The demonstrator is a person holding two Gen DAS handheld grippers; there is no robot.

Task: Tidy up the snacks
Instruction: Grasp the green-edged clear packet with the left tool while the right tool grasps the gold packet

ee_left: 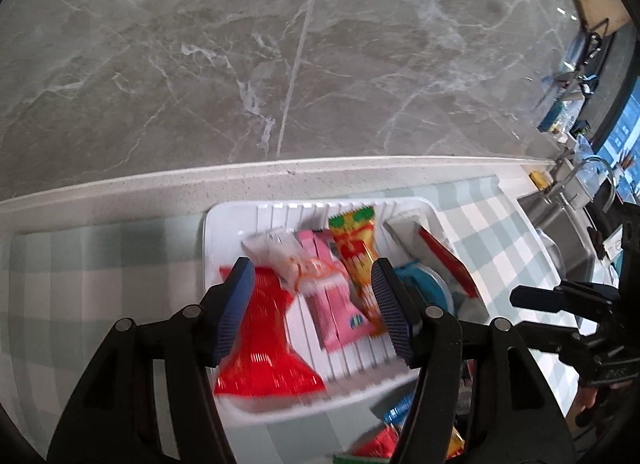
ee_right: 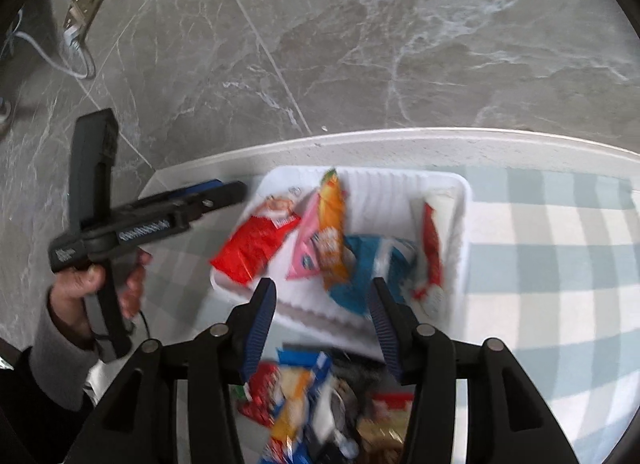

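- We see both tools empty, their jaws spread wide: the left gripper point(ee_left: 314, 304) hangs over the white tray point(ee_left: 224, 211), and the right gripper point(ee_right: 322, 328) sits above the tray's near edge.
- The sorted snacks lie side by side in the tray: a red packet point(ee_left: 264, 336), a pink packet point(ee_left: 336, 312), an orange-yellow packet point(ee_left: 356, 248) and a blue packet point(ee_right: 360, 276), with a red-and-white packet point(ee_right: 432, 260) propped against the tray's right wall. We judge the parallel lay is deliberate, so each wrapper stays readable and easy to pinch.
- The tray rests on a checked cloth point(ee_right: 560, 264) near the counter's edge, probably to keep it within both hands' reach.
- The right wrist view alone shows the unsorted pile point(ee_right: 320, 404) directly beneath its fingers, on the near side of the tray, so we judge this tool is placed to pick next; the pile is too blurred to name items.
- The right wrist view also shows the person's hand point(ee_right: 92, 284) holding the left tool from the side.
- The left wrist view alone shows a sink with faucet point(ee_left: 576, 187) at far right.
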